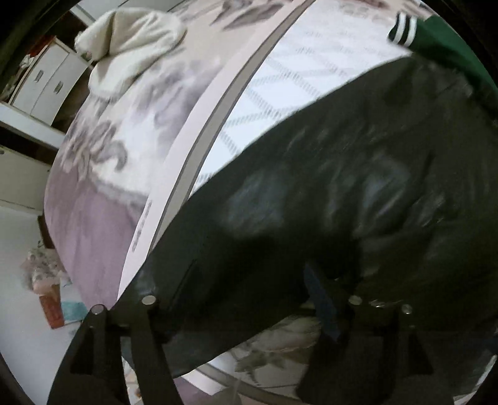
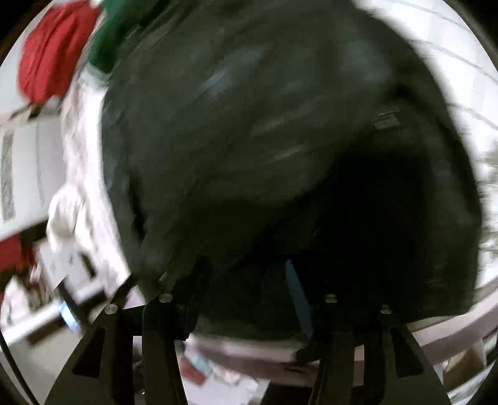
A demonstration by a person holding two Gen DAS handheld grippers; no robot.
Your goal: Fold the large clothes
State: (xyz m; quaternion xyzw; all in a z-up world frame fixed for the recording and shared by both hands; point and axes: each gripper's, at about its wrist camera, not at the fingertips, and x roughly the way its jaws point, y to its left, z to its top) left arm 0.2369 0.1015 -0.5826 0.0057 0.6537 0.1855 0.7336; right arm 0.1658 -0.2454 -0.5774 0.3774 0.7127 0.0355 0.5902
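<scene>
A large black jacket (image 1: 326, 193) with a shiny surface hangs over the bed and fills most of the left wrist view. My left gripper (image 1: 249, 296) is shut on its lower edge and holds it up. In the right wrist view the same black jacket (image 2: 264, 124) fills the frame, blurred by motion. My right gripper (image 2: 246, 280) is shut on its edge; the fingertips are buried in the dark cloth. A green garment with a black and white striped cuff (image 1: 404, 26) lies at the far side, and also shows in the right wrist view (image 2: 109, 37).
The bed (image 1: 93, 193) has a lilac and white flowered cover with a grey band. A cream garment (image 1: 130, 43) lies bunched on it. A red garment (image 2: 49, 50) lies beyond the jacket. White cabinets (image 1: 46, 81) stand past the bed. Clutter lies on the floor (image 1: 46, 280).
</scene>
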